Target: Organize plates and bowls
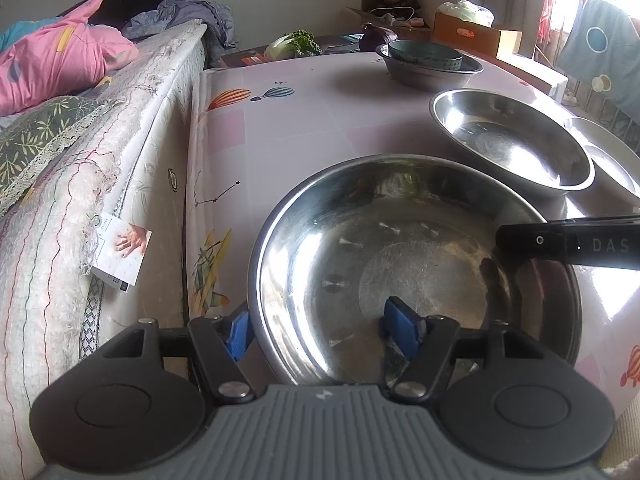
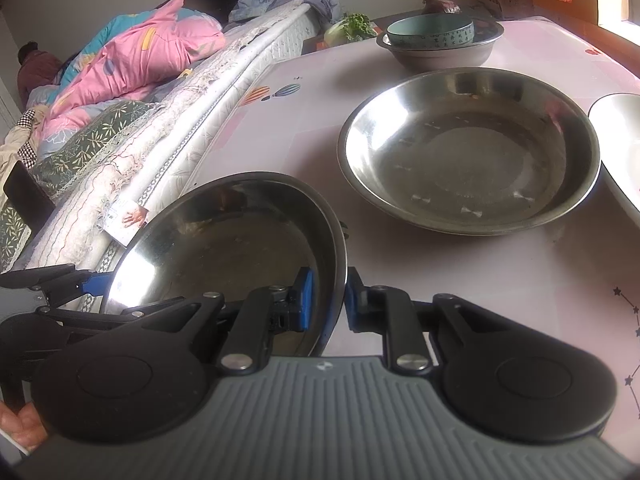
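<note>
**Steel plate gripped at its rim beside the bed**

On the pink tablecloth (image 1: 304, 120), near the mattress (image 1: 80, 208), the nearest steel plate (image 1: 360, 264) sits tilted, pinched at its right rim by the right gripper (image 2: 326, 300), whose blue pads clamp the metal. At the left rim the left gripper (image 1: 320, 324) straddles the edge with jaws apart, 1 pad inside, 1 outside. Beyond lie a second steel plate (image 2: 472, 148), a white dish (image 2: 624, 148) and a teal bowl (image 2: 430, 32) nested in a steel basin (image 2: 440, 56).
</note>
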Demonstrator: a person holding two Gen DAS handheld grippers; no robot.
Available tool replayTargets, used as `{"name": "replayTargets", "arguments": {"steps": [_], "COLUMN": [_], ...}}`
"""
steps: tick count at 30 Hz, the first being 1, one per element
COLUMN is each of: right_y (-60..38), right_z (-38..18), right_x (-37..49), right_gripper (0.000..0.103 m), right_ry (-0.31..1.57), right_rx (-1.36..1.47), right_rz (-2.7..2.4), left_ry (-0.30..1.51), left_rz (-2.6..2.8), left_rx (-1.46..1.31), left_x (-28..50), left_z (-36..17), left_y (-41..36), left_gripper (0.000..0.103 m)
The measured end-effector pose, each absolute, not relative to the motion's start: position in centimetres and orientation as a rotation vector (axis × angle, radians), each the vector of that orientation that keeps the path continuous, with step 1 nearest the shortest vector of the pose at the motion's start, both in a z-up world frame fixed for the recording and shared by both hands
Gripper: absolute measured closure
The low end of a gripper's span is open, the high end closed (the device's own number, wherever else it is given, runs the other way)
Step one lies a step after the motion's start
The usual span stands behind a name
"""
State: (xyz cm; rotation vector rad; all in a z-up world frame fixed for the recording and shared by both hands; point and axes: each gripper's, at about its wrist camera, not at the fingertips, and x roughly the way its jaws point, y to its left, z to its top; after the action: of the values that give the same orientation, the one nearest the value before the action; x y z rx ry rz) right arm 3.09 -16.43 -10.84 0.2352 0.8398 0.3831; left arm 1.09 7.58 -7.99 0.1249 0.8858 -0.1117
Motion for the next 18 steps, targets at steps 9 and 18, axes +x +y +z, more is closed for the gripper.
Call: {"name": "replayTargets", "arguments": {"steps": [9, 18], "right_y": [-16.5, -16.6], "right_z": [-11.2, -11.2], "right_x": [3.3, 3.4], "right_gripper": [0.086, 0.086], "right_ry": [0.841, 0.837], "right_rx": [0.251, 0.256], "right_rz": [0.396, 0.407], "left_ry": [0.886, 0.901], "left_rz": [-0.107, -0.112], "left_rx": [0.140, 0.135], "left_x": [2.1, 2.6], "left_z": [-8.2, -8.2], "left_y": [7.3, 7.0], "left_gripper": [0.029, 0.026]}}
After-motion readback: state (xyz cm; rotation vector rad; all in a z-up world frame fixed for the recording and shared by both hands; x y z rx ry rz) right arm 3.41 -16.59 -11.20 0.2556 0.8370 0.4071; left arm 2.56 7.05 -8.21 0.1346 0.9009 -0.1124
